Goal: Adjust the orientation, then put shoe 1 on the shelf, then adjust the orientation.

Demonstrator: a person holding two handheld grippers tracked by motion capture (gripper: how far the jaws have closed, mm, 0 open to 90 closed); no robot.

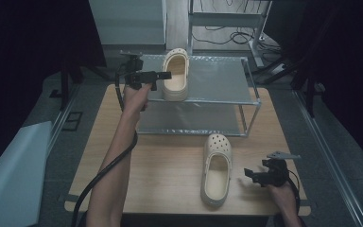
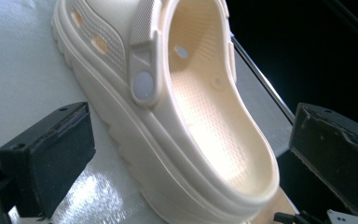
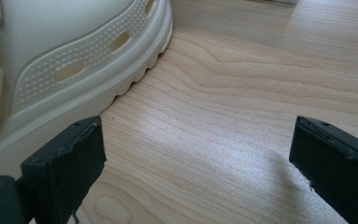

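Note:
A cream clog (image 1: 176, 75) lies on the top shelf of a metal rack (image 1: 220, 78), toe pointing away. My left gripper (image 1: 163, 75) is open at the clog's left side. In the left gripper view the clog's heel end (image 2: 200, 116) sits between the wide jaws, and neither pad (image 2: 63, 154) touches it. A second cream clog (image 1: 216, 170) rests on the wooden table (image 1: 170, 161) in front of the rack. My right gripper (image 1: 251, 174) stands open just right of it, low over the wood. Its jaws (image 3: 196, 135) hold nothing, and the clog's sole (image 3: 74, 70) is beside the left jaw.
The rack's lower shelf (image 1: 189, 120) is bare. A pale grey panel (image 1: 9, 175) lies off the table's left side. Cables (image 1: 238, 35) and a metal frame stand behind the rack. A floor rail (image 1: 328, 156) runs along the right.

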